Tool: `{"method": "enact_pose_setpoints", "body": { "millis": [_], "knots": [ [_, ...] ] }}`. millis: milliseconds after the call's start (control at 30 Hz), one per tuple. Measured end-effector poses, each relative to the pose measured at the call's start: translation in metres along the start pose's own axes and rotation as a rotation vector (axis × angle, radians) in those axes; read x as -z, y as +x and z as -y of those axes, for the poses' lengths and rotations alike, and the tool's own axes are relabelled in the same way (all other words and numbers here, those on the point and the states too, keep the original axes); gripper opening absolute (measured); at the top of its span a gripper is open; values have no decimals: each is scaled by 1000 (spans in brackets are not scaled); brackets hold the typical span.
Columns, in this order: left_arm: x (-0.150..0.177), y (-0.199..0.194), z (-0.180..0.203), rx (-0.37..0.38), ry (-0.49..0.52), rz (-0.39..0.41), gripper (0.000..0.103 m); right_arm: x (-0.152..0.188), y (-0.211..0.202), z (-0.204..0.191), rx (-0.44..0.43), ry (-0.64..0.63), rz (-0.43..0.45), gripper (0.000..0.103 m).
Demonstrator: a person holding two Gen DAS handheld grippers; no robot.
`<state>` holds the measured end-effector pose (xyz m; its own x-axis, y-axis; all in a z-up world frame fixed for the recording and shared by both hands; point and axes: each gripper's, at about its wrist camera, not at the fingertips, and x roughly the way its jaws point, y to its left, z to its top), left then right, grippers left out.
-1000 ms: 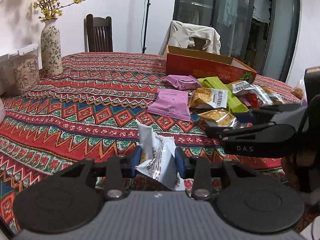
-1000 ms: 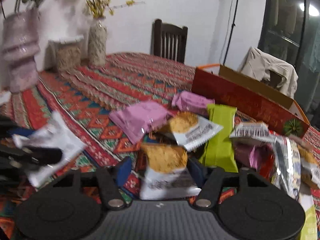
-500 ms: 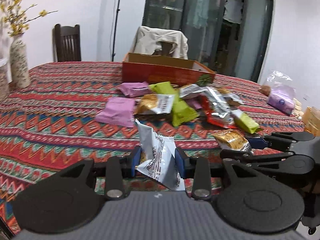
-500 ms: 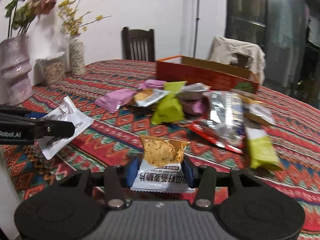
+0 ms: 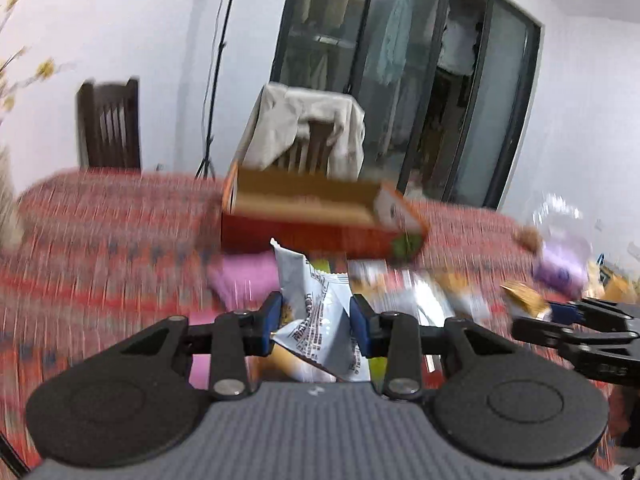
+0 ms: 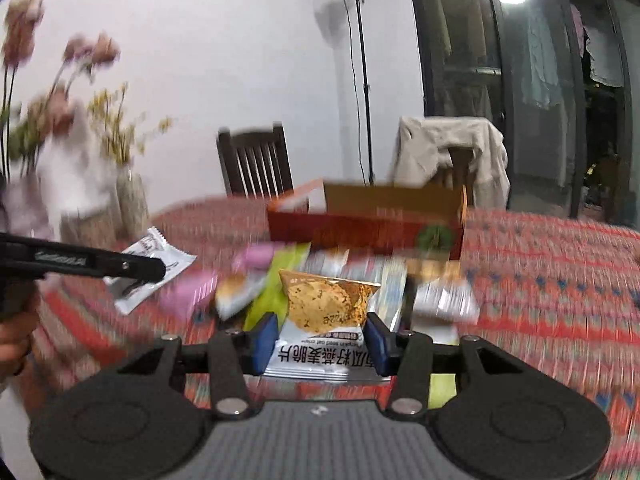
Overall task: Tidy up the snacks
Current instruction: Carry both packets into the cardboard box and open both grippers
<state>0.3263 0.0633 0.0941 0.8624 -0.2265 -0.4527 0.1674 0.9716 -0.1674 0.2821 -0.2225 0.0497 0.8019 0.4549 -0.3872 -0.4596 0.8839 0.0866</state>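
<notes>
My left gripper (image 5: 316, 320) is shut on a white snack packet (image 5: 316, 312) with printed text, held above the patterned tablecloth. My right gripper (image 6: 320, 334) is shut on a gold-and-white oat crisp packet (image 6: 324, 320). In the right wrist view the left gripper (image 6: 152, 270) shows at the left with its white packet (image 6: 150, 268). In the left wrist view the right gripper (image 5: 560, 316) shows at the right edge with its gold packet (image 5: 524, 300). The open red cardboard box (image 5: 316, 216) stands ahead of both, beyond a blurred heap of loose snacks (image 6: 280, 280).
Vases with flowers (image 6: 128, 192) stand at the table's left side. A dark wooden chair (image 6: 256, 164) and a chair draped with a beige jacket (image 6: 452, 152) stand behind the table. A clear bag with purple contents (image 5: 560, 264) lies at the right.
Both grippers have risen and moved toward the red box with their packets. The right gripper lifted its gold packet off the table. The views have swung and blurred.
</notes>
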Motion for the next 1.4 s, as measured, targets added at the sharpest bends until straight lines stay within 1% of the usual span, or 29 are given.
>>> {"method": "enact_pose_setpoints", "body": {
  "millis": [67,167,233,300,367,400,467,533,600,633,667,733,767,800,833,867,900,1000,1033,1067,1133,1200,1267,1333,1400],
  "knots": [
    [-40,28,-13,-4,-7,14,37,-33,10,19,1,-22,29,46],
    [-101,87,-31,-13,-17,2,37,-88,38,48,-19,-30,64,46],
    [-132,130,-39,-35,2,-13,37,-128,72,73,-26,-7,64,46],
    [-156,183,-47,-58,20,-31,37,-165,117,101,-26,40,36,46],
    [-168,234,-56,-67,46,-68,37,-189,168,122,3,61,-7,46],
    [-170,259,-59,-80,44,-84,37,-199,199,131,42,60,-35,46],
    [-169,305,-66,-86,43,-131,37,-208,257,148,93,74,-94,46],
    [-165,336,-75,-80,22,-144,37,-208,311,162,140,87,-148,46],
    [-161,357,-84,-79,-4,-155,38,-200,358,169,214,55,-201,46],
    [-158,364,-86,-96,0,-153,41,-197,377,172,243,41,-225,46],
    [-156,370,-87,-132,14,-136,55,-193,392,174,263,30,-250,47],
    [-150,375,-84,-210,66,-101,75,-186,413,179,289,10,-289,49],
    [-149,376,-79,-232,87,-95,77,-182,418,180,301,1,-290,55],
    [-148,374,-76,-229,100,-86,79,-182,422,181,318,0,-302,65],
    [-146,375,-74,-225,111,-89,82,-182,423,180,318,-6,-295,69],
    [-144,375,-71,-233,121,-107,82,-183,422,179,310,-15,-278,78],
    [-143,373,-67,-240,130,-114,81,-183,422,179,316,-21,-267,81],
    [-141,370,-63,-240,138,-118,82,-183,421,184,310,-12,-254,80],
    [-142,368,-65,-223,130,-110,82,-182,417,184,305,-5,-246,80],
    [-145,362,-68,-207,115,-97,82,-183,414,183,297,-7,-234,80],
    [-152,344,-72,-204,101,-74,83,-185,406,181,282,-6,-208,80],
    [-161,315,-72,-197,97,-31,85,-190,388,175,265,13,-188,81],
    [-174,283,-68,-198,92,-5,88,-199,364,169,231,30,-159,81],
    [-186,248,-62,-186,84,14,89,-212,337,161,219,31,-127,81],
    [-197,211,-54,-180,69,32,94,-227,304,151,214,22,-95,85]
  ]
}}
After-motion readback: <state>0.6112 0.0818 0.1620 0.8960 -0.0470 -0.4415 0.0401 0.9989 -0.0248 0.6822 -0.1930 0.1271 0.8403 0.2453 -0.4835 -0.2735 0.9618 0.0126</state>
